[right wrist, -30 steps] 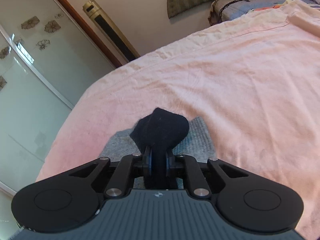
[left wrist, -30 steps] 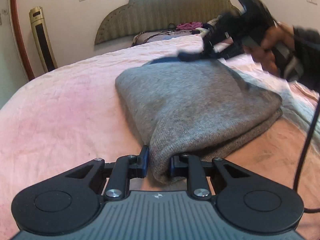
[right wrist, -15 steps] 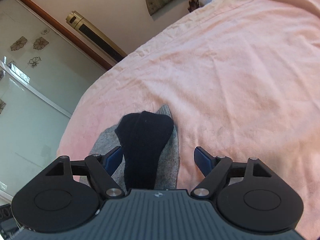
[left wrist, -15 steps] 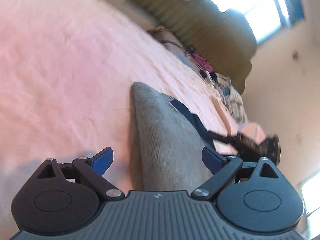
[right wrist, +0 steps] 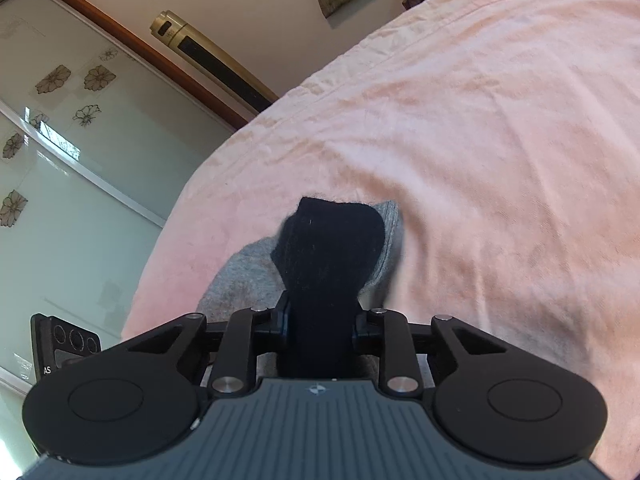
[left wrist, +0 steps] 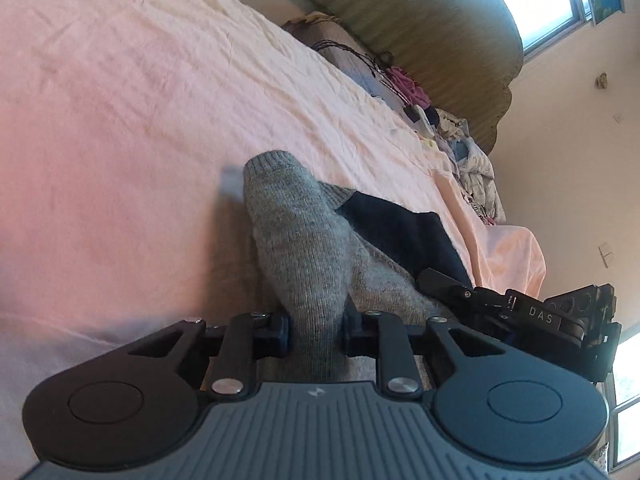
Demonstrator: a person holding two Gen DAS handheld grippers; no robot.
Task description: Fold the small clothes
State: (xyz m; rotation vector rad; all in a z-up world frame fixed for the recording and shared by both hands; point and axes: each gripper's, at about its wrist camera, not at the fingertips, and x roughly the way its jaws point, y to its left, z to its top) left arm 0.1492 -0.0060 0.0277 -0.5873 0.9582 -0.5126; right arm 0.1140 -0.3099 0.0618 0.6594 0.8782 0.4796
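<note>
A grey knit garment (left wrist: 304, 248) with a dark navy end (left wrist: 404, 232) lies on the pink bedspread (left wrist: 120, 120). My left gripper (left wrist: 316, 332) has a bunched grey fold between its fingers; its jaws are closing and the pads press on the knit. In the right wrist view the dark end (right wrist: 324, 260) stands up between the fingers of my right gripper (right wrist: 320, 326). Those jaws are closing too, and their pads pinch the dark cloth. The grey part (right wrist: 240, 276) spreads beneath it. The right tool's black body (left wrist: 540, 316) shows beside the garment.
A padded headboard (left wrist: 420, 28) is at the far end of the bed, with loose clothes and cables (left wrist: 464, 148) in front of it. A gold tower fan (right wrist: 212, 60) and a glass sliding door (right wrist: 60, 180) stand past the bed's edge. The bedspread (right wrist: 500, 140) stretches wide.
Both grippers opened half a second ago and have closed again on the garment. The left one rolled and shifted along the grey knit; the right one stayed by the dark end.
</note>
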